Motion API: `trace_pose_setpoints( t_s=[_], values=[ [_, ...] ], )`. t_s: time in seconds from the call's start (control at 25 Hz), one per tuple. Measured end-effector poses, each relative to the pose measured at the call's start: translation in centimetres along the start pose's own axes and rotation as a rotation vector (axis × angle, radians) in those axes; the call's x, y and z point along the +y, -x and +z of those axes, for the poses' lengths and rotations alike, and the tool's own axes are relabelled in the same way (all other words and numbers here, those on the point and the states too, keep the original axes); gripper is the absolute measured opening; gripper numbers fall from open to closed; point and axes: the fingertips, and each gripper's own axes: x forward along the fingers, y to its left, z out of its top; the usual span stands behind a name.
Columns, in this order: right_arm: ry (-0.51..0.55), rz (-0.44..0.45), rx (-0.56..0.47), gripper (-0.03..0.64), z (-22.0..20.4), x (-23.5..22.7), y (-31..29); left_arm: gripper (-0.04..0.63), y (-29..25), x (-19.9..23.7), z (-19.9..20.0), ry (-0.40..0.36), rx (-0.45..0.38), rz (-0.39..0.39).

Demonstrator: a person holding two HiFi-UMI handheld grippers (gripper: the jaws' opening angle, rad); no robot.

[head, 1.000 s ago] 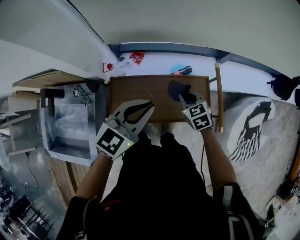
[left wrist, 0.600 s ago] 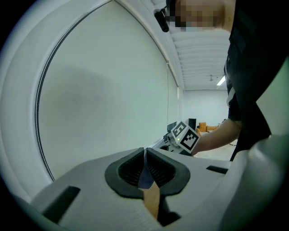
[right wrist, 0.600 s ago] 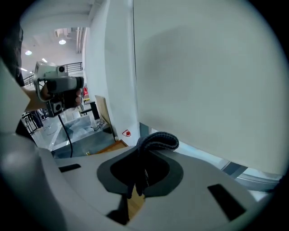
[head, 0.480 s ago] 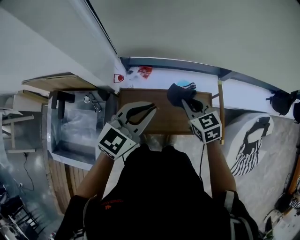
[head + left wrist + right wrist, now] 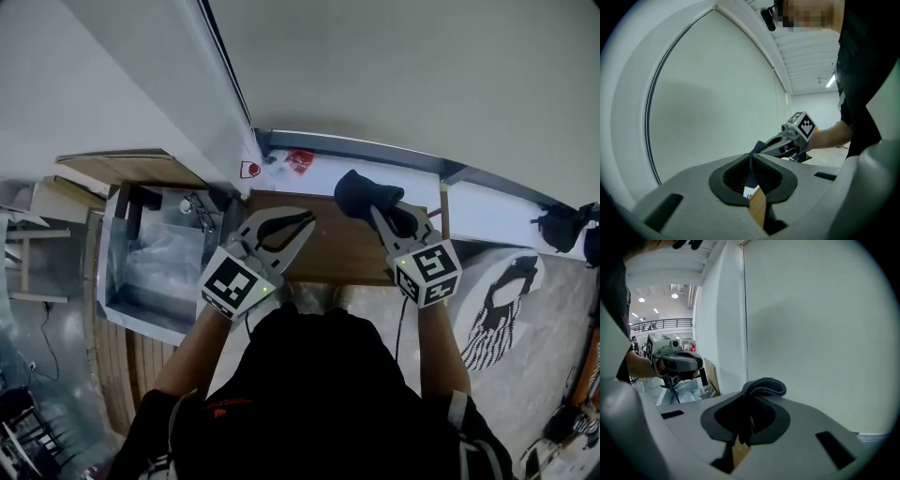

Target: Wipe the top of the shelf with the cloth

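Observation:
The shelf's brown wooden top (image 5: 337, 251) lies below me, against a white wall. My right gripper (image 5: 379, 210) is shut on a dark grey cloth (image 5: 358, 193), which bunches over the shelf's far edge, right of centre. In the right gripper view the cloth (image 5: 764, 386) folds out above the closed jaws of the right gripper (image 5: 748, 405). My left gripper (image 5: 302, 219) is over the shelf's left half, shut, with nothing in it. In the left gripper view its tips (image 5: 752, 160) meet, and the right gripper (image 5: 783, 142) shows beyond them.
A metal bin with clear plastic (image 5: 150, 267) stands left of the shelf, with spectacles (image 5: 197, 210) by its rim. A red packet (image 5: 300, 159) lies on the ledge behind the shelf. A black-and-white patterned object (image 5: 497, 298) and a dark bag (image 5: 564, 225) are on the right.
My right gripper has carried the cloth away from me, from the shelf's middle right to its far edge. The left gripper has kept its place over the left half.

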Motion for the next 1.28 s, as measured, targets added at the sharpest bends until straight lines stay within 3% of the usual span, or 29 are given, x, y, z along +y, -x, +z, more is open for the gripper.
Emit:
trace_pose_setpoints(
  t_s=[0.12,0.4,0.56,1.28],
  values=[
    [0.004,-0.002,-0.014,0.029,0.7,0.4,0.2,0.035,0.2,0.1,0.0,-0.034,-0.014,-0.011],
    [-0.005,-0.004,-0.012,0.029,0.9,1.4,-0.1,0.035,0.9,0.9,-0.4,-0.010,-0.017,-0.009],
    [-0.006,0.001,-0.004,0.029,1.0,1.6,-0.3,0.035,0.8,1.0,-0.7,-0.047,-0.022,-0.021],
    [0.005,0.028,0.031,0.029,0.3,2.9,-1.3,0.035,1.8,1.3,-1.1,-0.031,-0.030,-0.008]
  ],
)
